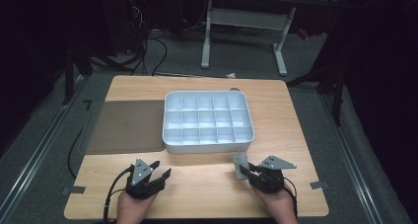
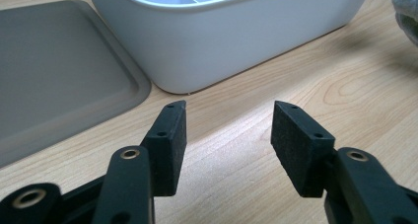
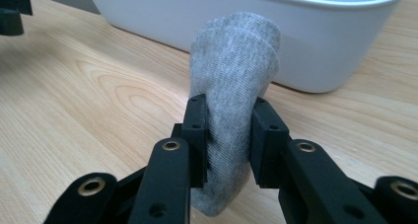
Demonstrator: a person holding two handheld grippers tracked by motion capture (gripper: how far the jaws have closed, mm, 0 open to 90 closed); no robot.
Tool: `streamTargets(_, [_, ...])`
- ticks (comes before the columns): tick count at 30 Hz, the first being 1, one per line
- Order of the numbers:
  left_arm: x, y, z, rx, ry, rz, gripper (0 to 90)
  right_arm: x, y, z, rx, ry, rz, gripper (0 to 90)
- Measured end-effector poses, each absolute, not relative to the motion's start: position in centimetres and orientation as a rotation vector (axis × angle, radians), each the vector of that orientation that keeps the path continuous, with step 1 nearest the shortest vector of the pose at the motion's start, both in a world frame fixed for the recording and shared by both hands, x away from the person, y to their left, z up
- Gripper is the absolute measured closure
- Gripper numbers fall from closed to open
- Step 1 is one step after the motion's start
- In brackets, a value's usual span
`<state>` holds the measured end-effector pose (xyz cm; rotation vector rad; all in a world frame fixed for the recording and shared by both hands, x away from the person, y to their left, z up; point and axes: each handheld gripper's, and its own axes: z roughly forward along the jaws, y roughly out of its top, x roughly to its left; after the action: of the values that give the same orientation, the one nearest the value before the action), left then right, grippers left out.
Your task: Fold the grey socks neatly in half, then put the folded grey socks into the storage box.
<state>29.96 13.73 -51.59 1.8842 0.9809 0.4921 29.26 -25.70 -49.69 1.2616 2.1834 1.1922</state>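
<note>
The right claw (image 3: 227,135) was clamped on a rolled grey sock (image 3: 231,86), held off the desk (image 1: 207,184) near its front edge, just short of the white divided bin (image 1: 208,119). The left claw (image 2: 229,135) stood apart with nothing between its jaws, over bare wood near the front left corner, with the bin's wall and the grey lid (image 2: 54,71) close ahead.

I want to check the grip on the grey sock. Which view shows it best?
The right gripper view: the grey sock is large there, pinched between the right gripper pads. The high view shows it small, and the left gripper view shows a blurred edge.
</note>
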Motion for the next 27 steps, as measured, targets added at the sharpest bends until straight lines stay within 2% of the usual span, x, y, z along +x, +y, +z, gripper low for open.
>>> streamTargets(27, [29.8,13.8,-51.5,1.868,0.974,0.487,43.5,29.5,-26.4,-46.0,1.221,2.132,1.168,72.9])
